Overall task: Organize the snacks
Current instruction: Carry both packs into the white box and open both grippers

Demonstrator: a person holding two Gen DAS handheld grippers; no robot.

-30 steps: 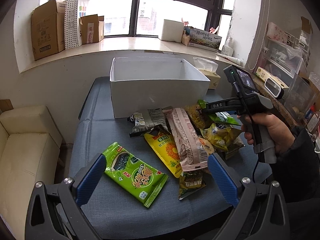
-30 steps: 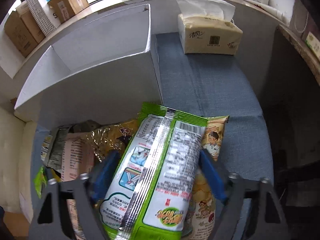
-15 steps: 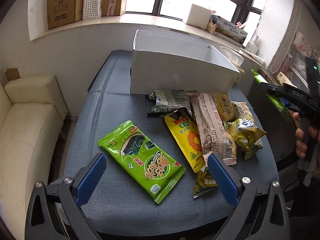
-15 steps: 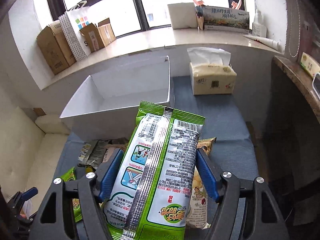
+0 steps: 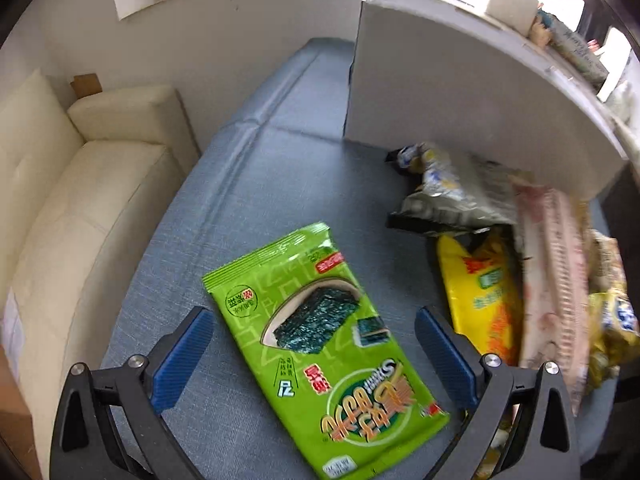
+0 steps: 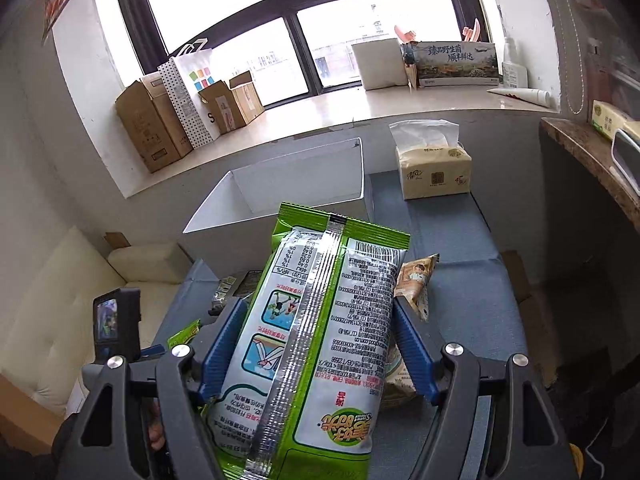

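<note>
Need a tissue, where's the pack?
Right wrist view: the tissue pack sits upper right on the blue table, just right of the white box, below the windowsill.

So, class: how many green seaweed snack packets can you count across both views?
2. One seaweed packet lies flat on the table between the left claw's open fingers; one held packet is in the right claw. Others may be hidden.

Daylight only, entering through the large window (image 6: 304, 24) in the right wrist view; panes blown out to near white, no outside detail beyond faint buildings. Windowsill (image 6: 400, 108) bright, with soft sheen. Interior evenly lit, shadows weak and diffuse. Silver seam of the held packet (image 6: 304, 340) shows mild glare. Left wrist view: motion blur smears the snack pile (image 5: 540, 272) at right; green seaweed packet (image 5: 320, 344) sharper. Both views strongly barrel-distorted, with dark vignetted corners.
</note>
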